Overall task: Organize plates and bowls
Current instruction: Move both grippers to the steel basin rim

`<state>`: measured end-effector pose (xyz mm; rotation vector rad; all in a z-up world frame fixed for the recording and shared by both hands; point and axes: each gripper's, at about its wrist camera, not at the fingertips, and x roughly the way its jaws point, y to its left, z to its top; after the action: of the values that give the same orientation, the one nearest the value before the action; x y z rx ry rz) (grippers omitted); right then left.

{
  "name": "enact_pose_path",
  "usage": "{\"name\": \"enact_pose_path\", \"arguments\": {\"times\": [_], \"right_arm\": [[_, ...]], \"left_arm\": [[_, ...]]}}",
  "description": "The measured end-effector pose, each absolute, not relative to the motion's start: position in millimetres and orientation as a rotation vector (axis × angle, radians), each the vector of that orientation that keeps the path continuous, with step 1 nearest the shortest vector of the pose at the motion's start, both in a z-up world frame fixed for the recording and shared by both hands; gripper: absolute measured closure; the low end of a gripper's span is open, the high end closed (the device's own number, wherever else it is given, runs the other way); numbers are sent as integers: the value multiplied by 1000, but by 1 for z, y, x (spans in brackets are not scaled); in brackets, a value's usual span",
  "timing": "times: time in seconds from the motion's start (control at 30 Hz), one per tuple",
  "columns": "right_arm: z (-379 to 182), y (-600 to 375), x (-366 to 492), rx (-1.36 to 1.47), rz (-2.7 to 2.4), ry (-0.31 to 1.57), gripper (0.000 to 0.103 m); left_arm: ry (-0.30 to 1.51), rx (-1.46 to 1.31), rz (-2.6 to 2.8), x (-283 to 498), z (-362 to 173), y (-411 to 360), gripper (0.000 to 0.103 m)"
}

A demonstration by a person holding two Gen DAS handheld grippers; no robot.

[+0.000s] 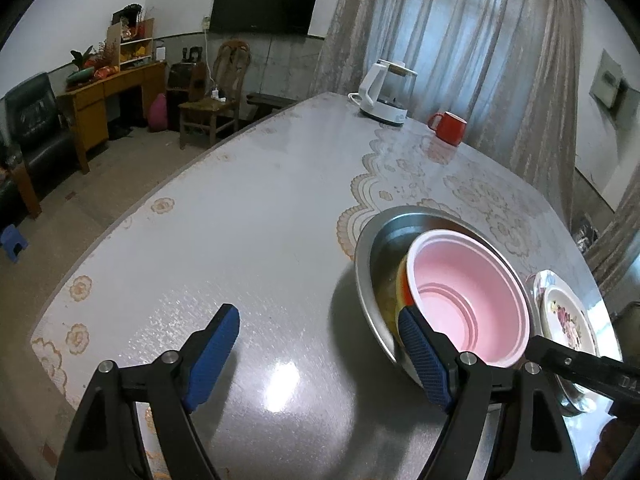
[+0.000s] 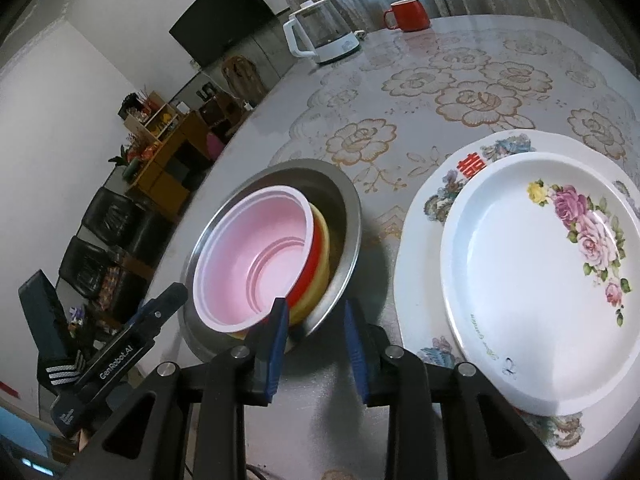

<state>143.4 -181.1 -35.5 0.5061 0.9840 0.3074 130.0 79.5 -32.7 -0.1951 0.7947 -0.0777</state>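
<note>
A steel bowl (image 1: pixel 362 248) (image 2: pixel 348 200) on the table holds a tilted stack: a pink bowl (image 1: pixel 468 292) (image 2: pixel 256 256) nested in a red bowl (image 2: pixel 310 268) and a yellow bowl (image 2: pixel 322 248). To its right a small rose-patterned plate (image 2: pixel 532 280) (image 1: pixel 564 316) lies on a larger decorated plate (image 2: pixel 424 216). My left gripper (image 1: pixel 316 314) is wide open over bare table, its right finger beside the steel bowl's left rim. My right gripper (image 2: pixel 315 306) stands narrowly open with the steel bowl's near rim in the gap; the pads do not visibly press on it.
A white kettle (image 1: pixel 384 96) (image 2: pixel 320 36) and a red mug (image 1: pixel 448 128) (image 2: pixel 408 14) stand at the far side of the table (image 1: pixel 240 220). The table's curved edge runs along the left, with chairs and a desk on the floor beyond.
</note>
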Motion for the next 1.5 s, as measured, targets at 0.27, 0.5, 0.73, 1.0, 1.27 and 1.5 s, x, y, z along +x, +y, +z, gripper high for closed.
{"name": "enact_pose_path", "arguments": {"times": [0.27,0.5,0.73,1.0,1.27,1.5], "right_arm": [[-36,-160,153,407,326,985,75],[-40,-155,165,414,358,991,75],[-33,-176,172,450,300,974,75],[-35,-182,197,479,260,1013,76],[-43,-174,204,472,259,1017,82],[-42,-163,210,344,249,1015,83]], "left_arm": [[800,-207,-77,131,-35,86,21],[812,-233,-82,133,-39,93,21],[808,-258,-94,139,-37,96,21],[818,-269,-131,151,-38,96,48],[822,-290,-173,154,-42,93,55],[806,-274,-192,157,-45,91,54]]}}
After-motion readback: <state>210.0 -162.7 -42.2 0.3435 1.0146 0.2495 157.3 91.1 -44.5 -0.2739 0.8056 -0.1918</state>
